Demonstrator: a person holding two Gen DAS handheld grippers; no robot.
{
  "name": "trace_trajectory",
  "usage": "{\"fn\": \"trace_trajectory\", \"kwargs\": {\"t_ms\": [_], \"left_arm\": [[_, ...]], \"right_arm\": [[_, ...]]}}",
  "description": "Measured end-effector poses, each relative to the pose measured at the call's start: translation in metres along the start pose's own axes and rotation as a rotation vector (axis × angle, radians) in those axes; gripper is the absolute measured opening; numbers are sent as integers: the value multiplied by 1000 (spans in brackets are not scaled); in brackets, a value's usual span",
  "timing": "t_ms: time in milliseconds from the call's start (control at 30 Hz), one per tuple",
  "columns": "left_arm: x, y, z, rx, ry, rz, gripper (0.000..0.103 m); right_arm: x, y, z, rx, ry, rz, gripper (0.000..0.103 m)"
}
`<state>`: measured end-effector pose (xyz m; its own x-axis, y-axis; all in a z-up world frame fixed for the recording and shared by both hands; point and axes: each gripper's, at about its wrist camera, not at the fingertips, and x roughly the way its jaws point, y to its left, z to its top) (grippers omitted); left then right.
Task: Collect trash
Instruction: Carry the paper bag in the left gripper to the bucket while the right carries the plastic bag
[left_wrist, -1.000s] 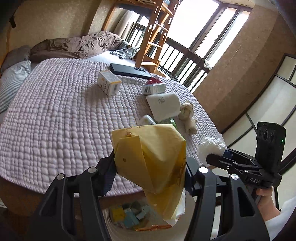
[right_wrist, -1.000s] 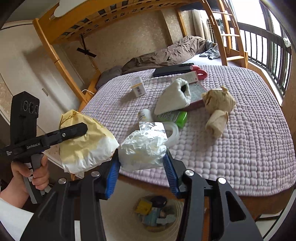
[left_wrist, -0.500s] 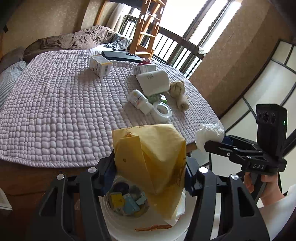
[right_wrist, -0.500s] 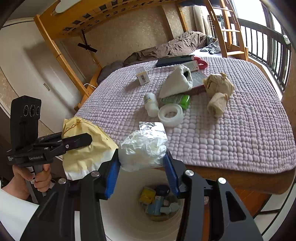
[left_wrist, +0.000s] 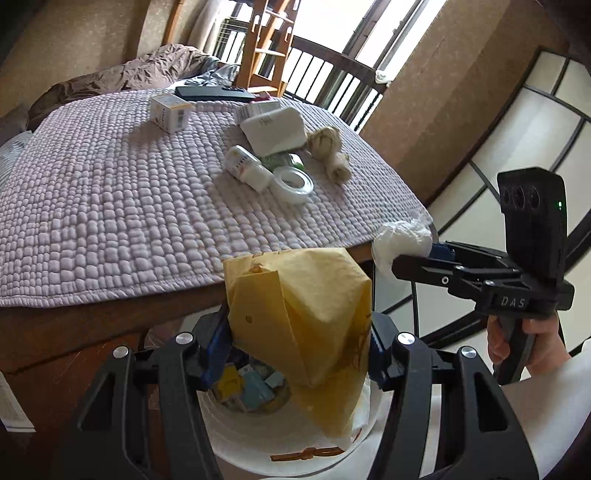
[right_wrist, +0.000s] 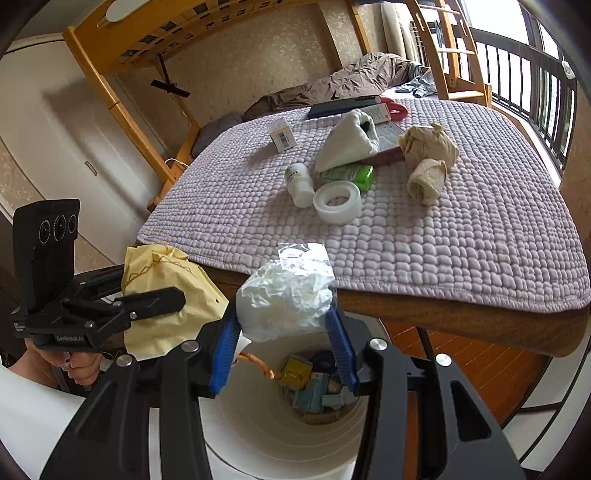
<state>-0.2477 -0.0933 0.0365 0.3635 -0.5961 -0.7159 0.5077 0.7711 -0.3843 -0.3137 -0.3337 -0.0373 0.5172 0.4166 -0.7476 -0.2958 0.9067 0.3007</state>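
Left tool (left_wrist: 299, 350): clenched on a crumpled yellow paper bag (left_wrist: 306, 314), pads pressing both sides. The bag hangs over the mouth of the white bin (left_wrist: 258, 446), which sits at 6 o'clock in the left wrist view, below the table's edge. Coloured scraps lie at the bin's bottom.

Right tool (right_wrist: 282, 347): clenched on a wad of white crumpled wrap (right_wrist: 286, 299), blue pads on either flank. The wad sits above the bin opening (right_wrist: 258, 413); in the right wrist view the bin fills 6 o'clock, the scraps seen deep inside.

From the left wrist view the right tool shows at 3 o'clock, a hand (left_wrist: 532, 343) on its grip. From the right wrist view the left tool shows at 9 o'clock with the yellow bag beside it.

Table (right_wrist: 461, 317), covered by a lilac quilted mat (right_wrist: 461, 240): items lie toward 12 o'clock. White pill bottle (right_wrist: 299, 182) on its side, touching a tape roll (right_wrist: 337, 202). Green packet (right_wrist: 351, 173) just behind the roll. White pouch (right_wrist: 347, 142) leaning over the packet. Brown paper wads (right_wrist: 428, 162) at 1 o'clock. Small carton (right_wrist: 281, 136) standing apart at 11 o'clock.
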Motion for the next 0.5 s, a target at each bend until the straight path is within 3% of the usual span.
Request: {"fn": "trace_trajectory", "kwargs": {"t_ms": [500], "left_arm": [[18, -18, -17, 69, 64, 5, 60]], "right_arm": [[3, -4, -19, 30, 37, 0, 45]]}}
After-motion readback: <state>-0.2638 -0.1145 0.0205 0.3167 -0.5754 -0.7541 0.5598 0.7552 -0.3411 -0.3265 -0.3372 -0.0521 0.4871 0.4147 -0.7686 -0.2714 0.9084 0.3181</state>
